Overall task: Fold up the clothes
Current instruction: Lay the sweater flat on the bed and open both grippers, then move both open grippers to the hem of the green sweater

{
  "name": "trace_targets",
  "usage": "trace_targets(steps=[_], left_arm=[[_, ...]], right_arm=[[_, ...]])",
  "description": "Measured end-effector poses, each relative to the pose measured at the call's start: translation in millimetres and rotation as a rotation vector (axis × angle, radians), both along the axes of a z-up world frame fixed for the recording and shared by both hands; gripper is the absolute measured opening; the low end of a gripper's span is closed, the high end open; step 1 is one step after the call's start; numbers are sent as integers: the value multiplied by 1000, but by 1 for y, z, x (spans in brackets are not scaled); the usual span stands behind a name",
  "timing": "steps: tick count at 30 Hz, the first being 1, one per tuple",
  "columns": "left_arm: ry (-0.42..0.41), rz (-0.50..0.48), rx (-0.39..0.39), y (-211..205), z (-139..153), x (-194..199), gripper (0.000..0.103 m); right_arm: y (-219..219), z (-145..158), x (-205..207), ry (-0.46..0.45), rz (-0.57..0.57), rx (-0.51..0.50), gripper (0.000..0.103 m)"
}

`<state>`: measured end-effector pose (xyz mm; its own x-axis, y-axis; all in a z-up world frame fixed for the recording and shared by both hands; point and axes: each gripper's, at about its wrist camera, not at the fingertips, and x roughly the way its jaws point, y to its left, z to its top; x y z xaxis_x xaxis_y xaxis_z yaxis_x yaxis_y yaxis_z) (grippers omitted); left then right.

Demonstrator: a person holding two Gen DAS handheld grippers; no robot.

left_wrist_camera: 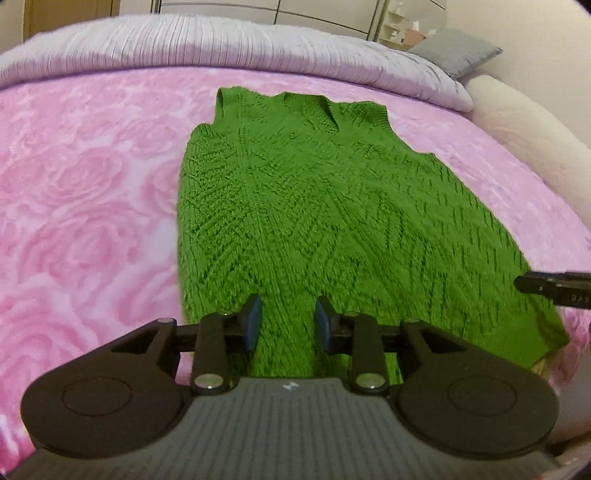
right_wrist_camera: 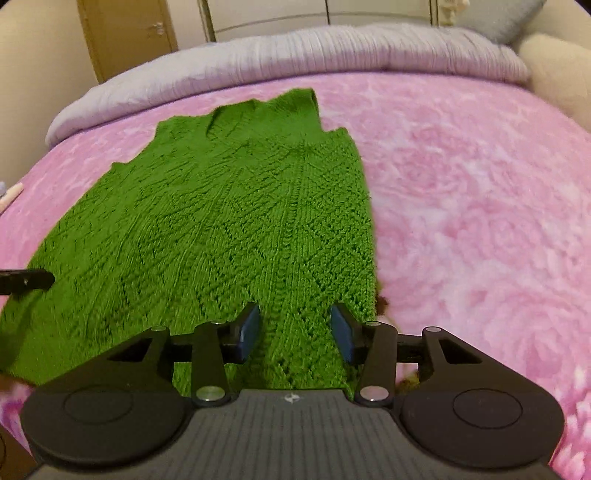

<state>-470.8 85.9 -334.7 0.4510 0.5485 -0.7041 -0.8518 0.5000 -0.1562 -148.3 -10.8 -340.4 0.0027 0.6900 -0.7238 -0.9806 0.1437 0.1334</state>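
A green knitted sleeveless vest lies flat on a pink rose-patterned blanket, neckline at the far end, hem toward me. My left gripper is open, over the hem near the vest's left side, nothing between its blue pads. My right gripper is open over the hem near the vest's right edge, empty too. The right gripper's tip shows at the right edge of the left wrist view; the left gripper's tip shows at the left edge of the right wrist view.
A lilac ribbed duvet roll lies along the far side of the bed. A grey pillow and a cream padded bed frame are at the right. A wooden door and wardrobe stand behind.
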Motion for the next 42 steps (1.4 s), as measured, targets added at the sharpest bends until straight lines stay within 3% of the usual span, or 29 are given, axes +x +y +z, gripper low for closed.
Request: trace_targets(steps=[4,8,13,15,16,19,24,42], left_arm=[[54,38,-32,-24,6,-1,27],[45,57,-111,-42,18,-7,30],[28,65,-60,-73,48,-13,30],[17,69,-26,-90,70,-19,38],[8,68,-4,-99,80,-22,46],[4,66,43,-123,100,-27,49],[28,62,71,-157,110,-32,52],[58,58,153,-221,120,-34,59]], right_arm=[[-15,0,-10,-29,-39,-18,47],[-39,5,-20,-15,-130,-126,55],[-71,18,-39,26,-238,-116,55],[-82,33,-52,30,-258,-95,55],[-87,43,-58,34,-256,-81,58],[-101,76,-78,14,-216,3,75],[-126,102,-98,19,-215,69,77],[-185,114,-114,35,-215,141,82]])
